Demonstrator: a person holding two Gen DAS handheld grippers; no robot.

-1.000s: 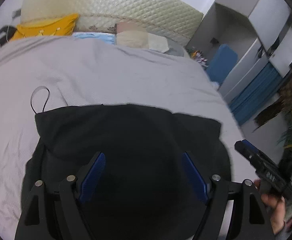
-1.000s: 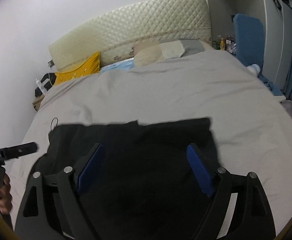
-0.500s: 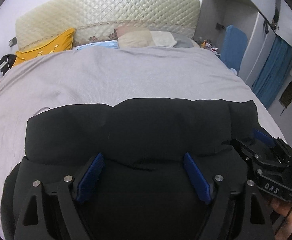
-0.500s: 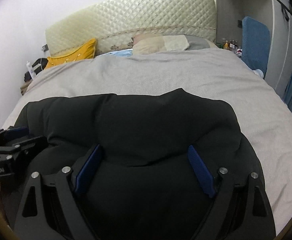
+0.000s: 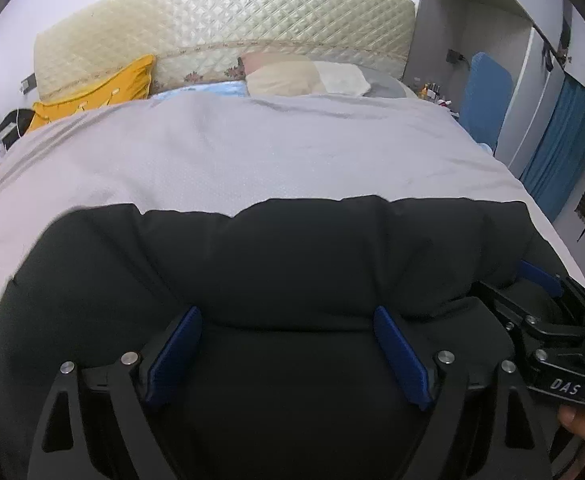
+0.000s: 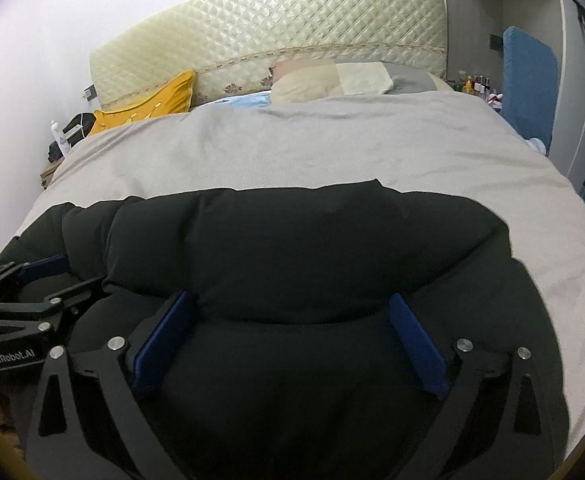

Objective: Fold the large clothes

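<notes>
A black garment (image 5: 292, 248) lies on the grey bed cover (image 5: 252, 152), doubled over into a thick, puffy fold across the near half of the bed. My left gripper (image 5: 286, 316) is low over it. Its jaws are opening wide, and the fold's near edge lies loose between the blue pads (image 5: 176, 344). My right gripper (image 6: 292, 298) sits the same way on the black garment (image 6: 292, 240), its jaws opening with cloth slack between them. Each view shows the other gripper alongside: the right gripper (image 5: 548, 312) and the left gripper (image 6: 32, 280).
A quilted cream headboard (image 5: 220, 36) backs the bed, with a yellow pillow (image 5: 104, 92) and a beige pillow (image 5: 292, 74) in front of it. A blue padded chair (image 6: 528, 80) and wardrobe stand right. A nightstand with a bottle (image 6: 62, 140) is at left. Bare grey cover (image 6: 312, 148) lies beyond the garment.
Both grippers have sunk towards the bed and their jaws have widened. The garment, flat a second ago with a drawstring loop showing, now lies doubled in a thick roll.
</notes>
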